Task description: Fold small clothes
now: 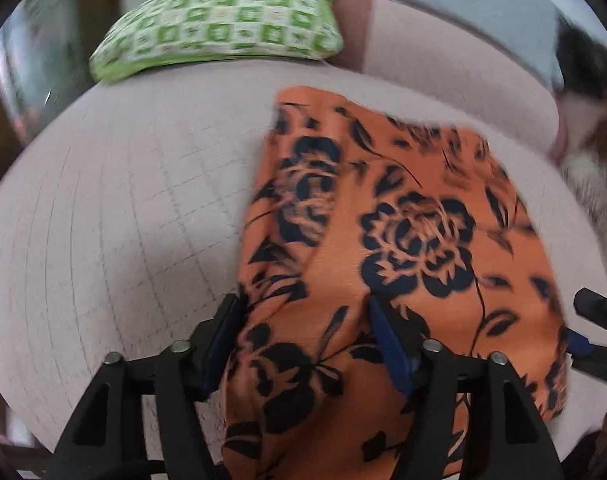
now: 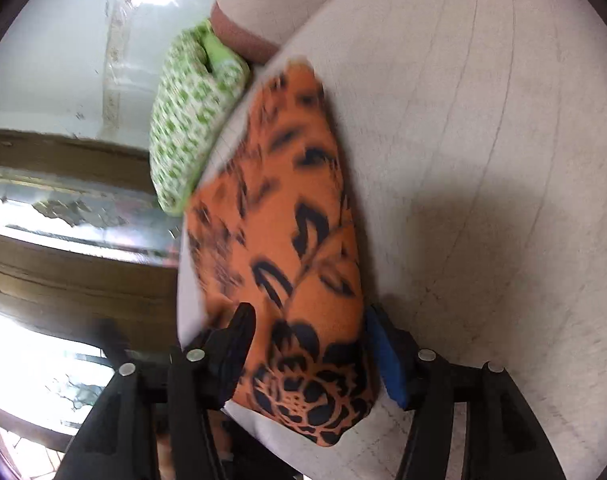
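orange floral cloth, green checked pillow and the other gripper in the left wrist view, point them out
orange floral cloth (image 1: 419, 232), left wrist view, on the big black flower
green checked pillow (image 1: 223, 24), left wrist view, mid top face
right gripper (image 1: 583, 336), left wrist view, between its fingertips

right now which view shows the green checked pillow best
The left wrist view: the green checked pillow lies broadside at the far edge of the pale bedcover, its whole top and pattern visible. The right wrist view shows it end-on, blurred, beyond the orange floral cloth.
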